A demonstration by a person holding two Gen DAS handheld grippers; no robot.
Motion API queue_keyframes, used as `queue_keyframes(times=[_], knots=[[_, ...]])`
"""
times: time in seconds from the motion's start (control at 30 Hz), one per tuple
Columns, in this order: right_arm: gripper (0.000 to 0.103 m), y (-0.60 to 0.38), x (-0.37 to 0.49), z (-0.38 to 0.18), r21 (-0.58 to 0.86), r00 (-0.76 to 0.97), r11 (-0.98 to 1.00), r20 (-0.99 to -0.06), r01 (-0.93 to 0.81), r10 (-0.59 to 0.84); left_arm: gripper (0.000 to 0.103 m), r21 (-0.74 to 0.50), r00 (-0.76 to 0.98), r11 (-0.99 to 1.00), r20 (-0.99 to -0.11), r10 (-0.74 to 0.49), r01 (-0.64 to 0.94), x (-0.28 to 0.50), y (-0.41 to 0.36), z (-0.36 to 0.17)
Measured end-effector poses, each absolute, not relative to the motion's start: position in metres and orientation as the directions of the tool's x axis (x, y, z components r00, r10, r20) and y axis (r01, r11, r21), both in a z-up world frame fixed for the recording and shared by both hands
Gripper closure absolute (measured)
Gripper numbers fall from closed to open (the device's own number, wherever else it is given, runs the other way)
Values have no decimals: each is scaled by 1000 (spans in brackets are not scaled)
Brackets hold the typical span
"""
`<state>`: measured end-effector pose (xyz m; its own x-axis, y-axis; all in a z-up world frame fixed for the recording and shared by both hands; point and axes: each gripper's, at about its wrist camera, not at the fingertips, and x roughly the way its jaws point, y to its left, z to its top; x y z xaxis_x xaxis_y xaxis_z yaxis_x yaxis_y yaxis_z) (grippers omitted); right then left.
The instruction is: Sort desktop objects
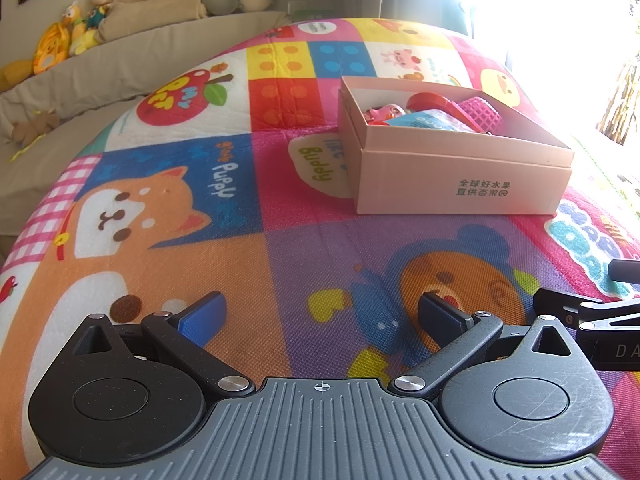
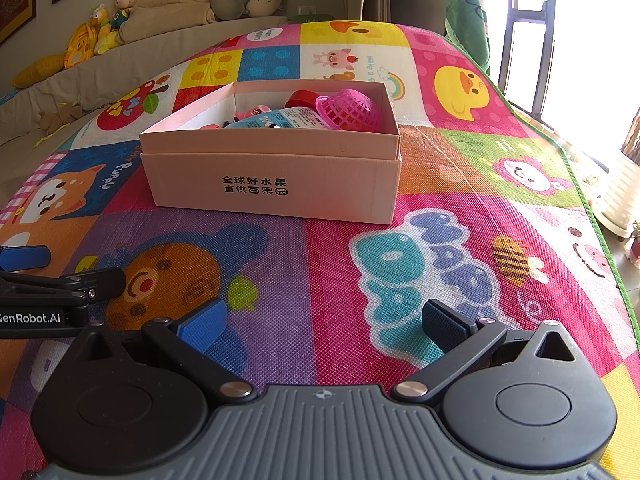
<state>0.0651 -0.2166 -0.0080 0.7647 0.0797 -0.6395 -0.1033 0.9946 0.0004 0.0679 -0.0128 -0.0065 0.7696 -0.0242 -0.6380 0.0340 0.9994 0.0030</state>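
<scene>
A pink cardboard box [image 1: 460,184] [image 2: 276,188] stands on the colourful cartoon play mat [image 1: 200,184] [image 2: 460,200]. Inside it lie a pink mesh basket [image 2: 350,110] [image 1: 482,114], a red object [image 2: 302,98] [image 1: 432,102], a blue packet [image 2: 280,118] [image 1: 432,122] and a small pink pig toy [image 2: 250,112] [image 1: 384,112]. My left gripper [image 1: 322,314] is open and empty, low over the mat in front of the box. My right gripper [image 2: 324,324] is open and empty, beside the left one, which shows at the left edge of the right wrist view [image 2: 48,280].
A beige sofa [image 1: 120,64] [image 2: 132,52] with plush toys [image 1: 76,36] [image 2: 100,28] and cushions runs along the mat's far left side. A bright window [image 2: 560,40] and a white pot [image 2: 620,196] lie to the right, past the mat's green edge.
</scene>
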Motion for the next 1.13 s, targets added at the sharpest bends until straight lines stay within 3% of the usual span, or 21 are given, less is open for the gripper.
queue_keyframes(times=[1.13], knots=[[0,-216,65,-8,1,765,995,-640,-103,80,0,-8,725,998,-687,-48,59,66,-11,-2]])
